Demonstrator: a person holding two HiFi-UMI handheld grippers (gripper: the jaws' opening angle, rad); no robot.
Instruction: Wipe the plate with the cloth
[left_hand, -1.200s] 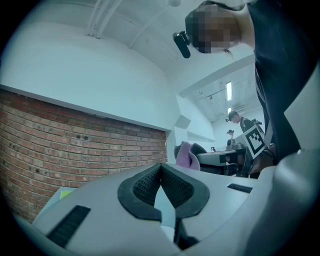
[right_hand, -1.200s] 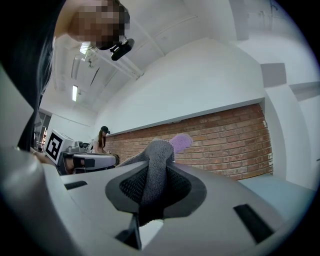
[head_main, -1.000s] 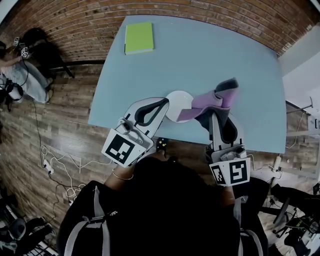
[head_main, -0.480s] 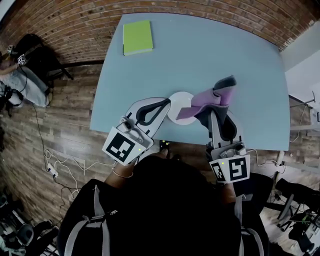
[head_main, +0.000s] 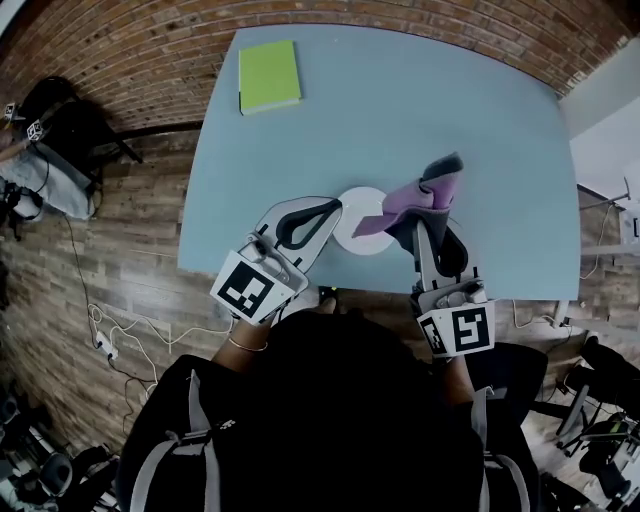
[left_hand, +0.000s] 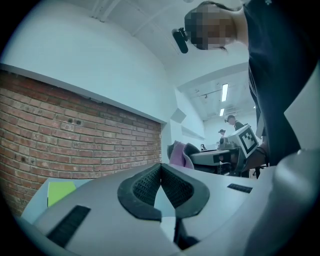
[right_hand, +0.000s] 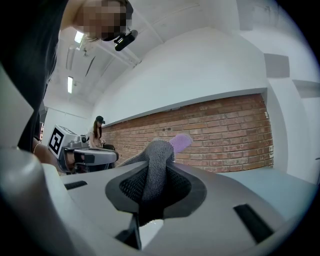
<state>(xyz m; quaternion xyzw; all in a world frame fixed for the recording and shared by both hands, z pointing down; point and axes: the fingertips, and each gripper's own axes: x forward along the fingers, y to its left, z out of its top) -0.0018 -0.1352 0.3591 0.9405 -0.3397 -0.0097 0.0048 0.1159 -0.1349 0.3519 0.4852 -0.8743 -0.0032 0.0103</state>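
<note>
One cloth (right_hand: 162, 150) pinched in right claw (right_hand: 155, 174).

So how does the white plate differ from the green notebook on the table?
The plate is round and white; the green notebook is rectangular. The plate sits near the table's near edge, the green notebook at its far left corner. The cloth overlaps the plate's right side in the head view; nothing covers the green notebook. Both lie flat on the table.

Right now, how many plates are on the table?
1: a white plate at the table's near edge, between the left gripper and right gripper, partly hidden by the held cloth.
</note>
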